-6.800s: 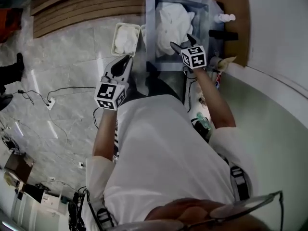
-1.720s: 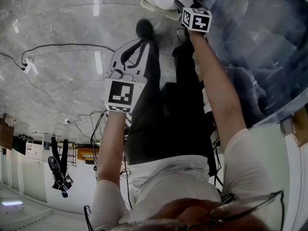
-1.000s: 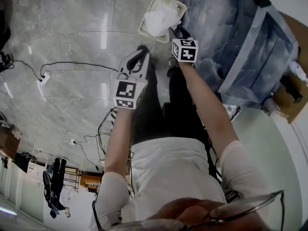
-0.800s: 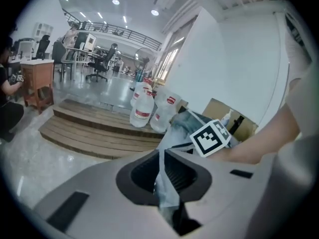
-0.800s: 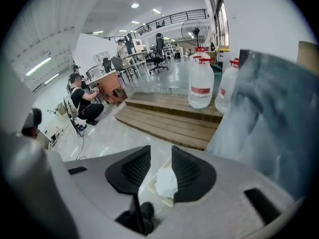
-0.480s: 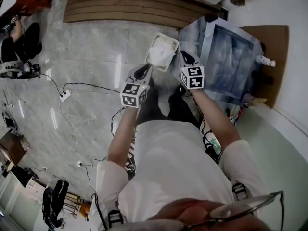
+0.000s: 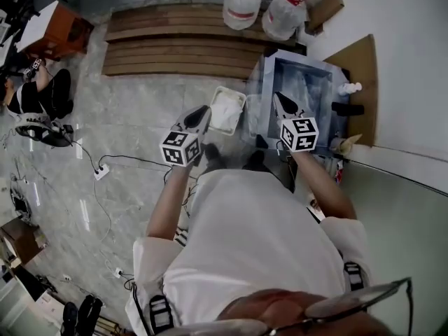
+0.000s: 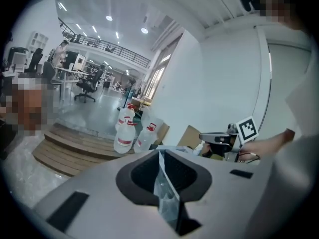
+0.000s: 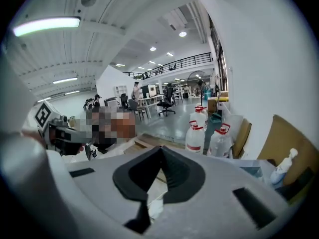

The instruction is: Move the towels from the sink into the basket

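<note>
My right gripper [image 9: 160, 148] is matt grey plastic with duller black inserts — my left gripper [image 8: 160, 153] is the same. The sink [image 7: 297, 57] is bare metal, shiny along the rim. The basket [image 7: 227, 89] is smooth white plastic, and the towels [image 7: 227, 112] in it are soft white cloth. The floor [image 7: 133, 110] is glossy grey stone. The steps [image 7: 175, 47] are slatted wood, and the board [image 7: 358, 75] is matt brown cardboard.

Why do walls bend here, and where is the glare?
Head view: wide lens, straight edges curve toward the rim; the glossy floor shows pale streaks. Left gripper view and right gripper view: fisheye circles with black corners; a ceiling light glares in the latter.
</note>
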